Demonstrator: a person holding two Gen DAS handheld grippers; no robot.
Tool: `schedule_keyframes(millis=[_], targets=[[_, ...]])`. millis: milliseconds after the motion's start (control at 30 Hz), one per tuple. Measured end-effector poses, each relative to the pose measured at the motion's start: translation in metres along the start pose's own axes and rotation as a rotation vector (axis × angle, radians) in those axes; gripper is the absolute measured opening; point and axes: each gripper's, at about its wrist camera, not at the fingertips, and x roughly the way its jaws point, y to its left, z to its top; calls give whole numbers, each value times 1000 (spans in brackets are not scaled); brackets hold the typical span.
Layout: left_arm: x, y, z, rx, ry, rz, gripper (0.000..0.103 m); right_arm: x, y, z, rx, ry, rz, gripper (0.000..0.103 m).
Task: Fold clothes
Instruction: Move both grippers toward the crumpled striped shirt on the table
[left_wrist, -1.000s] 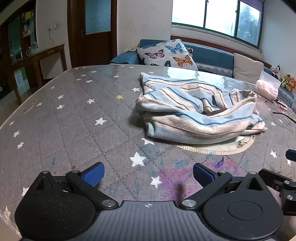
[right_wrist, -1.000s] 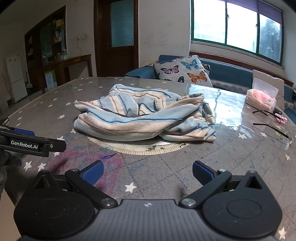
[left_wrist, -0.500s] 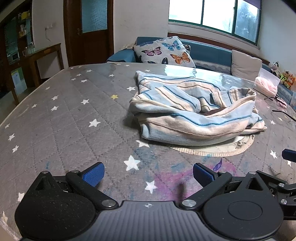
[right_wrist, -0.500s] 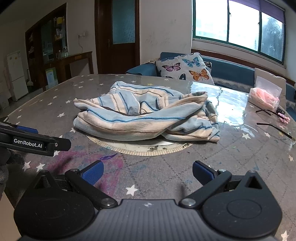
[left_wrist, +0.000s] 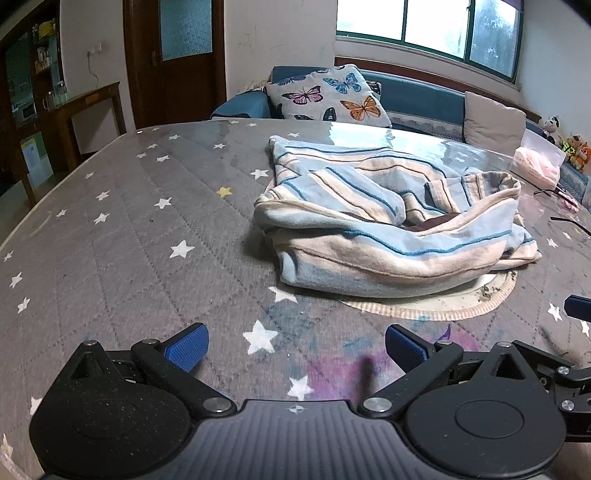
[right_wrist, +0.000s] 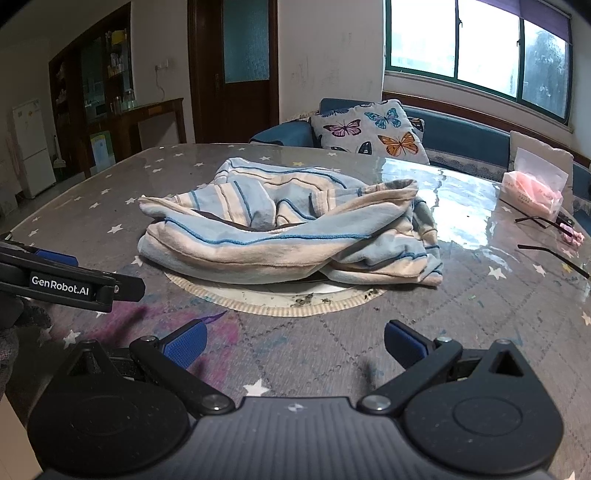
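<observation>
A crumpled light-blue and cream striped garment lies in a heap on the grey star-patterned table, partly over a round cream mat. It also shows in the right wrist view. My left gripper is open and empty, low over the table, short of the garment's near left edge. My right gripper is open and empty, in front of the garment's near edge. The left gripper's body shows at the left of the right wrist view.
A pink tissue pack and thin black sticks lie at the table's right. A butterfly cushion rests on the blue sofa behind. A wooden door and cabinet stand at the back left.
Both grippers have moved slightly forward toward the garment, which now looks a little nearer. Both stay open. The garment has not moved.
</observation>
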Motion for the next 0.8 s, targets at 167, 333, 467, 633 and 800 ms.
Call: schedule_keyframes(millis=[167,333,467,633,800], targets=[[4,1,3,-1,5,2,103,4,-1,4,0,2,-2,103],[8,3,6,-5,15,4,103,8,-3,6,0,6,-5,103],[12,2,7,-6,24,6,103,11,-3,8,0,10,-6,103],[15,3,9,-10,30,6,103,15,-3,11,2,12,-5,103],[15,2,8,-13,41,6,103,18,-4,12,5,13,-8,103]])
